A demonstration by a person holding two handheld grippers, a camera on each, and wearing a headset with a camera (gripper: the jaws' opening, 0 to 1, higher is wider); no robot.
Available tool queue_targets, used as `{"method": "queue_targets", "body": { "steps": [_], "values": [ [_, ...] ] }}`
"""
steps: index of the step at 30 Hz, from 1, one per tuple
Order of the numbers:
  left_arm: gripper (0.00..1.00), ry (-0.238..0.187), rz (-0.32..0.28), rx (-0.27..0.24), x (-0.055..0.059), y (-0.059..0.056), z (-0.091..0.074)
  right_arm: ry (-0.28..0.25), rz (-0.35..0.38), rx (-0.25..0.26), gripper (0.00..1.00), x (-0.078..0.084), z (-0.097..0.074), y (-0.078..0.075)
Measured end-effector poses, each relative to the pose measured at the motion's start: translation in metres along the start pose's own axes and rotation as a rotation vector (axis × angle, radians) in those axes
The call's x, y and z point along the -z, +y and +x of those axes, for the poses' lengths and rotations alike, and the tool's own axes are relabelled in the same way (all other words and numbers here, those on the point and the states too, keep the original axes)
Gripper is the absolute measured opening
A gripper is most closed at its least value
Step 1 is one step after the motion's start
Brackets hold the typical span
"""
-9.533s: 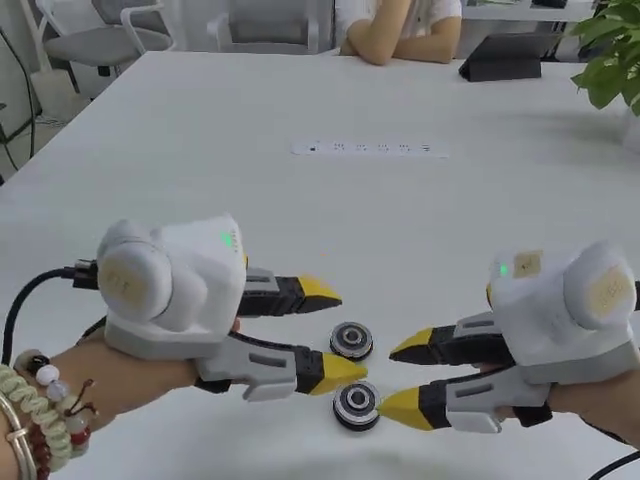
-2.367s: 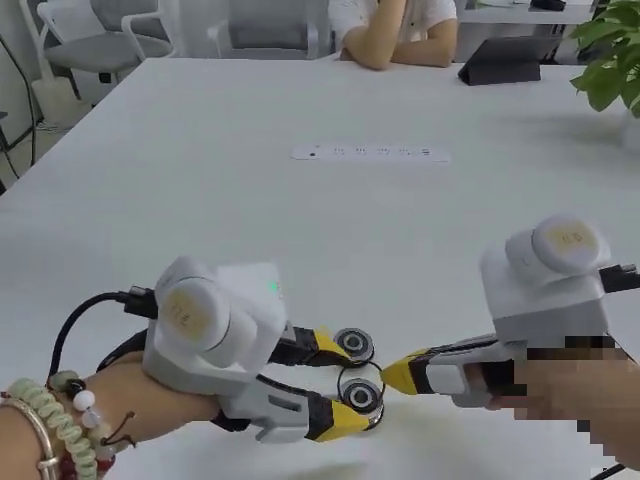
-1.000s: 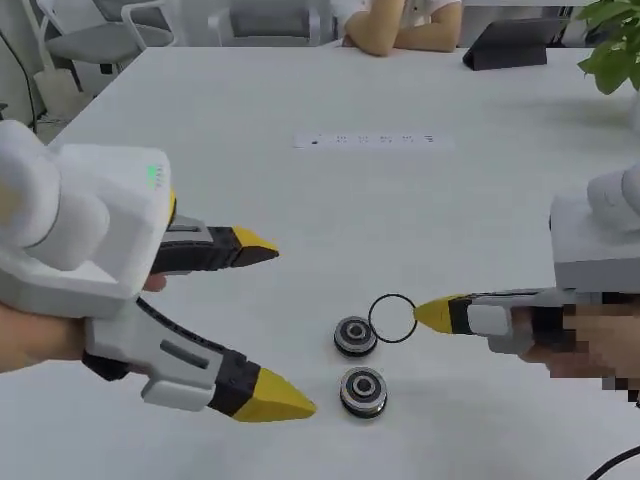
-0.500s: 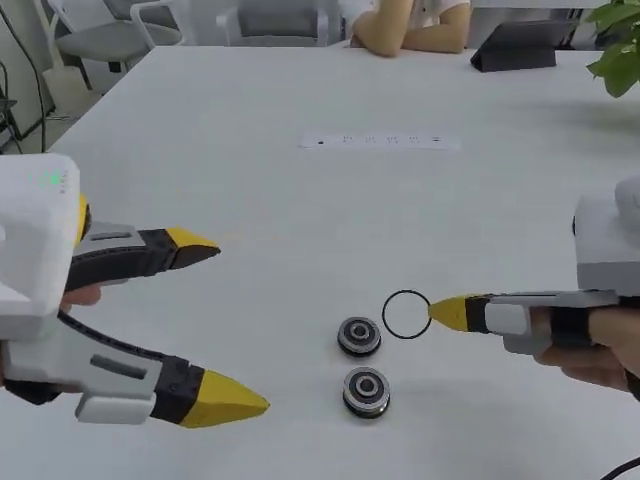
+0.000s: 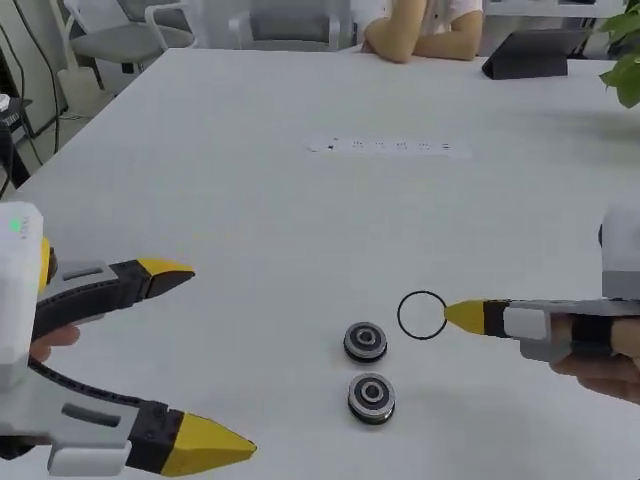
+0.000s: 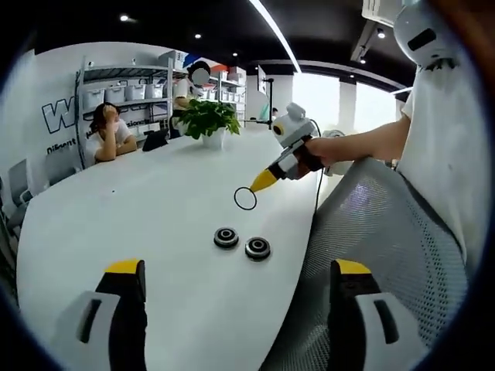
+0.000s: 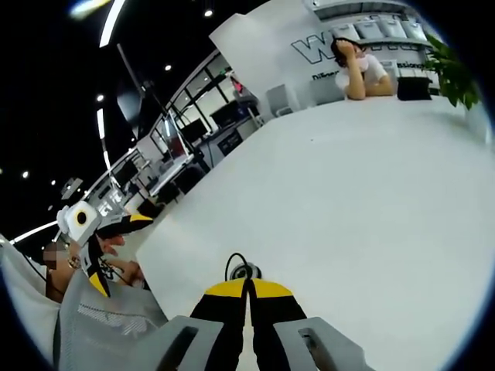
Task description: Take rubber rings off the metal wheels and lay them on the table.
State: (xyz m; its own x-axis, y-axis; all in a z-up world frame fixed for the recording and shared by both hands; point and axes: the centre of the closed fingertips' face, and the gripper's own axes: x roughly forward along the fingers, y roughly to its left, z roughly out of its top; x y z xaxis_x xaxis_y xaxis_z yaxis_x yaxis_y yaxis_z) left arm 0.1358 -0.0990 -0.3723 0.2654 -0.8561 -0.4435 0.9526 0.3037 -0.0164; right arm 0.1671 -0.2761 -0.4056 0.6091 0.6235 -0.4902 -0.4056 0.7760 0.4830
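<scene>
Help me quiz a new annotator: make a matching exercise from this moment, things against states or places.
1. thin black rubber ring
2. left gripper
3. round metal wheel nearest the person
4. white power strip

A. mid-table, far side
B. jaws wide open, empty
C. pinched by the shut right gripper
D. lying free on the white table

Pairs: 1-C, 2-B, 3-D, 4-A.

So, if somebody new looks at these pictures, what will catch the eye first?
The thin black rubber ring, pinched in the shut yellow tip of the right claw at the right of the head view, stands out first against the white table. Near it lie two metal wheels side by side, and at the lower left the left claw gapes wide open.
</scene>
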Motion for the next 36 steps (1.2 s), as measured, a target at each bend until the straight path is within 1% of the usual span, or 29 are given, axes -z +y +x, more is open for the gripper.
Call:
{"method": "queue_targets", "body": {
  "steps": [4, 6, 8, 12, 15, 18, 22, 27, 33, 36],
  "values": [
    [0.99, -0.005, -0.016, -0.004, 0.005, -0.003, 0.000, -0.004, 0.002, -0.001, 0.00, -0.001, 0.000, 0.000],
    [0.99, -0.006, -0.040, -0.013, 0.008, -0.003, 0.001, -0.007, 0.003, -0.001, 0.00, -0.002, -0.001, 0.000],
    [0.99, -0.016, -0.054, -0.018, 0.010, -0.003, 0.002, -0.011, 0.003, -0.001, 0.00, -0.002, -0.001, 0.000],
    [0.99, -0.016, -0.065, -0.022, 0.013, -0.003, 0.003, -0.019, 0.001, -0.002, 0.00, -0.004, -0.003, 0.002],
    [0.99, -0.017, -0.074, -0.016, 0.015, -0.006, 0.005, -0.023, -0.002, -0.003, 0.00, -0.005, -0.004, 0.004],
    [0.99, -0.008, -0.077, -0.005, 0.018, -0.010, 0.007, -0.028, -0.009, -0.004, 0.00, -0.007, -0.004, 0.006],
    [0.99, 0.001, -0.081, -0.004, 0.022, -0.012, 0.008, -0.037, -0.016, -0.011, 0.00, -0.009, -0.004, 0.010],
    [0.99, -0.004, -0.084, -0.008, 0.021, -0.013, 0.008, -0.040, -0.028, -0.022, 0.00, -0.011, -0.003, 0.016],
    [0.99, 0.010, -0.075, 0.001, 0.024, -0.015, 0.009, -0.049, -0.041, -0.033, 0.00, -0.014, -0.002, 0.023],
    [0.99, 0.005, -0.078, -0.002, 0.023, -0.015, 0.009, -0.057, -0.048, -0.041, 0.00, -0.017, -0.001, 0.028]
  ]
}}
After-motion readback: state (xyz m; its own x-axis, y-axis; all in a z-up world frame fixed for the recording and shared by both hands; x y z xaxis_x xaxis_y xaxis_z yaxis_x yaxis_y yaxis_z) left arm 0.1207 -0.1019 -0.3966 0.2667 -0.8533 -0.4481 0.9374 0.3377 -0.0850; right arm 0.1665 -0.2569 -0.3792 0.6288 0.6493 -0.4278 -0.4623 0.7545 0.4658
